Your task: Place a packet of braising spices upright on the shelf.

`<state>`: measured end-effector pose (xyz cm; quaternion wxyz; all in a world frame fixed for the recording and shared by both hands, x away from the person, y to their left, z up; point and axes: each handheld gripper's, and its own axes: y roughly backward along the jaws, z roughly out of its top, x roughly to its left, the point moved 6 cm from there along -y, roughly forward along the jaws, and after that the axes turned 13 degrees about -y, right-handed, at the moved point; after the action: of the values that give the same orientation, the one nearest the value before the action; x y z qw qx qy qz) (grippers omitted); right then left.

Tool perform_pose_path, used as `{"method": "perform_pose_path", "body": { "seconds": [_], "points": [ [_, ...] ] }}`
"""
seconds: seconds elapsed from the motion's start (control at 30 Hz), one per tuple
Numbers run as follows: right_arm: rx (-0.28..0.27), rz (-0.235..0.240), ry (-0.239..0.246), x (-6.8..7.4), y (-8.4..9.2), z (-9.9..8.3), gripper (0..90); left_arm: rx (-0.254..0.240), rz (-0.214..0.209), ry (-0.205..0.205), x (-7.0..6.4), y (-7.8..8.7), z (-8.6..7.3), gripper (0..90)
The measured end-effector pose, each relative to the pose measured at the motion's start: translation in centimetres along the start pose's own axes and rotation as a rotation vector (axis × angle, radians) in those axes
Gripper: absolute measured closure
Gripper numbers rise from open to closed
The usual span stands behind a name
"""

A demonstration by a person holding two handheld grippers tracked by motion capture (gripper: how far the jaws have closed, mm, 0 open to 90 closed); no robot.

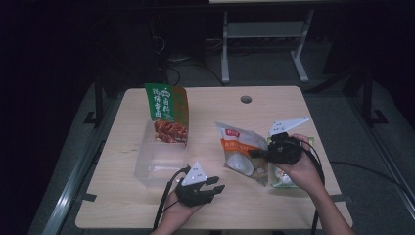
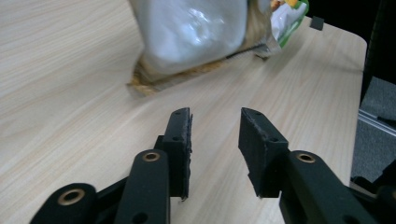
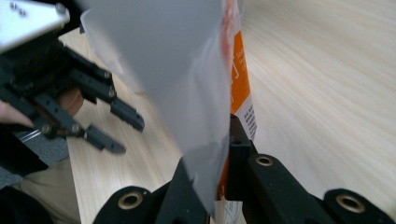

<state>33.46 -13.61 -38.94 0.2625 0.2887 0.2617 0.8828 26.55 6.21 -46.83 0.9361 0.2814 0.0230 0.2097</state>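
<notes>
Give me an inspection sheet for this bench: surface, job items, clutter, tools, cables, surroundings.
Surface: pale wood-grain table, round hole near the far edge.
Job's things: orange-and-white snack pouch gripped at its edge and lifted off the table; green-edged packet lying under the right hand; green-and-brown bag standing in the clear plastic bin.
Clutter: nothing seen.
Grippers: right tool shut on the pouch; left tool open, nothing between the jaws, pointing toward the pouch.
Cables: black cable trails from the left tool; another black lead runs off the right side.
Surroundings: dark room, grey metal frame behind the table.
</notes>
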Motion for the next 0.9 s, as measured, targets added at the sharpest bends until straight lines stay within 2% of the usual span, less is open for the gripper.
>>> {"method": "perform_pose_path", "body": {
  "seconds": [0.27, 0.37, 0.4, 0.57, 0.9],
  "points": [
    [-0.018, 0.018, 0.017, 1.1, -0.7, 2.6, 89.7, -0.017, -0.022, -0.044, -1.3, 0.4, 0.2, 57.3],
    [-0.023, 0.031, 0.028, 1.5, -1.3, 3.6, 89.7, -0.030, -0.028, -0.035, -1.5, 0.3, 0.2, 55.2],
    [-0.023, 0.033, 0.030, 1.6, -1.4, 3.8, 89.7, -0.021, -0.028, -0.044, -1.5, 0.4, 0.1, 54.7],
    [-0.018, 0.057, 0.046, 2.5, -2.5, 5.1, 89.7, -0.039, -0.026, -0.046, -1.6, 0.5, 0.2, 51.5],
    [-0.011, 0.112, 0.093, 4.8, -4.6, 7.3, 89.7, -0.041, -0.046, -0.079, -2.9, 0.3, 0.1, 46.4]
  ]
}}
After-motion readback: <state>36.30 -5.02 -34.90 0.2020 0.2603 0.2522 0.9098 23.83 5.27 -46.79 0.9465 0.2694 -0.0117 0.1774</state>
